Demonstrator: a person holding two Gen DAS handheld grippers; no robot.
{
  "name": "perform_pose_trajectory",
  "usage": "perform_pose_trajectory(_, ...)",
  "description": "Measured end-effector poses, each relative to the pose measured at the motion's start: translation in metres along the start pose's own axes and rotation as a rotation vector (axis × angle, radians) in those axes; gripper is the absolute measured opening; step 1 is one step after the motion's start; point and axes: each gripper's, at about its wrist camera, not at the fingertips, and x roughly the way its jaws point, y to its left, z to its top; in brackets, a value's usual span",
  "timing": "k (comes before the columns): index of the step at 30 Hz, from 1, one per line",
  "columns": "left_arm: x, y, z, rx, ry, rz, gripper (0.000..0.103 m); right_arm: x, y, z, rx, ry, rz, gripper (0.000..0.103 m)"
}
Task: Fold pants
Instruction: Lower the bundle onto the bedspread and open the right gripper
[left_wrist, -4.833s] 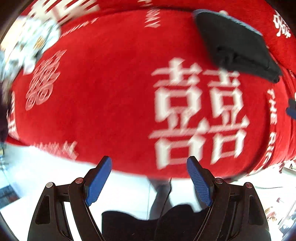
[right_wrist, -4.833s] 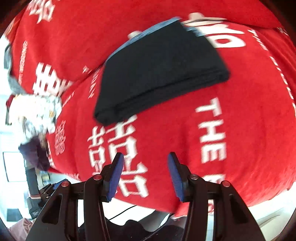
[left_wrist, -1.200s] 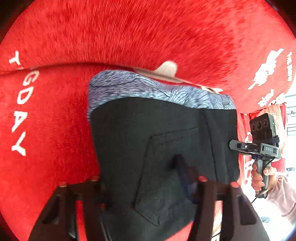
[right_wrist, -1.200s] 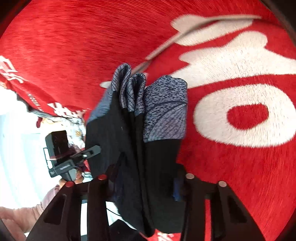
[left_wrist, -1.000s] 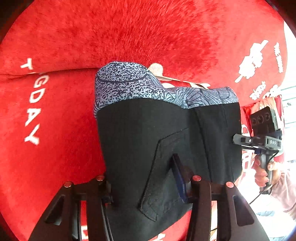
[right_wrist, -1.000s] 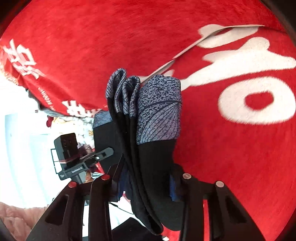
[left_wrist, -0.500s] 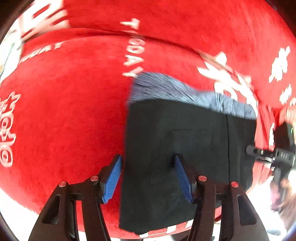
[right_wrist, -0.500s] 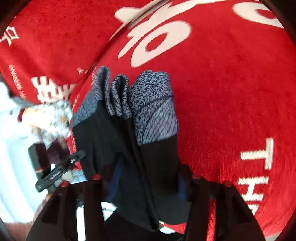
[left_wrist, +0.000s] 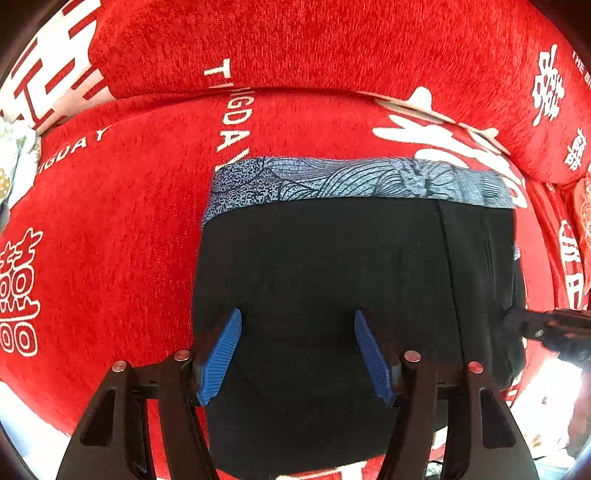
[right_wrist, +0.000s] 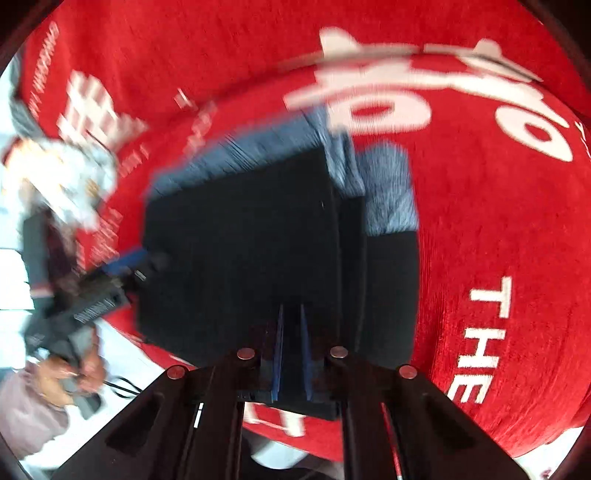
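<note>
Red blanket (left_wrist: 122, 229) with white lettering covers the surface. Folded black pants (left_wrist: 332, 266) lie flat on it, patterned waistband toward 12 o'clock. Left gripper (left_wrist: 297, 354) hovers over them, jaws spread and empty. Right gripper (right_wrist: 291, 354) pinches the pants' edge at 6 o'clock, jaws nearly together.

red cover (left_wrist: 110, 229) with white lettering | pale floral cloth (right_wrist: 74, 177) at edge
</note>
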Motion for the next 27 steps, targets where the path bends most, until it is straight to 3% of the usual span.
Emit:
perform_pose_trajectory(3, -0.011, -0.004, 0.001, 0.025, 0.015, 0.027, 0.066, -0.003, -0.013, -0.004, 0.069, -0.029, 0.02, 0.007)
perform_pose_trajectory(10, -0.045, -0.004, -0.016, 0.001, 0.051, 0.107, 0.067, -0.044, -0.023, -0.023, 0.156, -0.063, -0.014, 0.027)
perform_pose_trajectory(12, -0.055, -0.007, -0.02, -0.01, 0.055, 0.121, 0.074, -0.052, -0.017, -0.027, 0.164, -0.064, -0.026, 0.037)
perform_pose_trajectory(13, -0.061, -0.008, -0.023, -0.016, 0.052, 0.126, 0.085, -0.056, -0.016, -0.029, 0.168, -0.065, -0.031, 0.039)
perform_pose_trajectory(17, -0.081, -0.019, -0.029, -0.023, 0.04, 0.133, 0.087, -0.064, 0.005, -0.033, 0.178, -0.063, -0.036, 0.05)
perform_pose_trajectory(20, -0.088, -0.024, -0.031, -0.028, 0.063, 0.13, 0.102, -0.071, 0.022, -0.035, 0.155, -0.068, -0.053, 0.066)
perform_pose_trajectory(23, -0.1, -0.03, -0.032, -0.019, 0.058, 0.141, 0.102, -0.08, 0.038, -0.036, 0.124, -0.074, -0.069, 0.081)
perform_pose_trajectory(27, -0.113, -0.033, -0.031, -0.027, 0.053, 0.142, 0.102, -0.091, 0.057, -0.036, 0.077, -0.084, -0.131, 0.086)
